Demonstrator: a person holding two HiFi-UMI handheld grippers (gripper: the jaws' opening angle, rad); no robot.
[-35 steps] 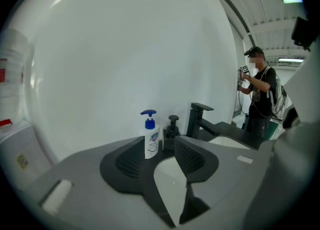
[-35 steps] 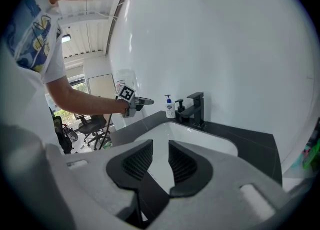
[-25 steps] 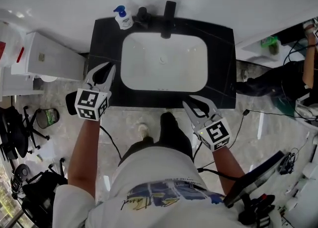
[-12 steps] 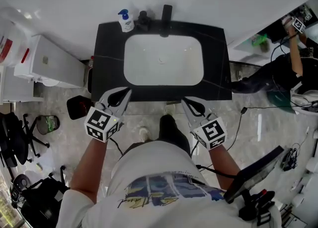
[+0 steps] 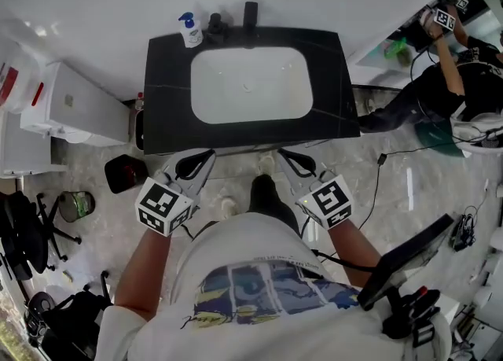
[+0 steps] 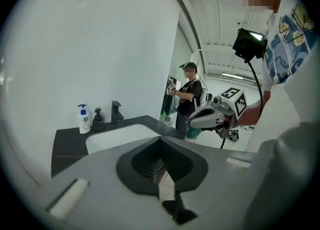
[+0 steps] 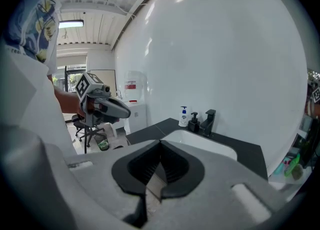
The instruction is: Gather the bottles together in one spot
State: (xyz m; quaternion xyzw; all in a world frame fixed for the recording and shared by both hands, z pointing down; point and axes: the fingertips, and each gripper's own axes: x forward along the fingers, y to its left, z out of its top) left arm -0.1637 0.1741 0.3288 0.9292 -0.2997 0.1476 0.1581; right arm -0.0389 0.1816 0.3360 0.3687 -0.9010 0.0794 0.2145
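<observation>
Both grippers hang in front of the near edge of the black counter (image 5: pixel 165 108), over the floor and close to the person's body. The left gripper (image 5: pixel 203 156) is clenched, its jaws pressed together with nothing between them. The right gripper (image 5: pixel 286 155) is clenched too, and empty.

The bottles stand well apart from both grippers, at the counter's far left corner against the wall, across the white sink (image 5: pixel 250 84). A white bottle (image 5: pixel 189 31) with a blue pump is the leftmost. A dark bottle (image 5: pixel 214 27) stands just beside it on its right, and whether the two touch cannot be told. The black faucet (image 5: pixel 250 17) rises next to the dark bottle, behind the middle of the sink. The bottles lie nearer the left gripper's side than the right one's.
</observation>
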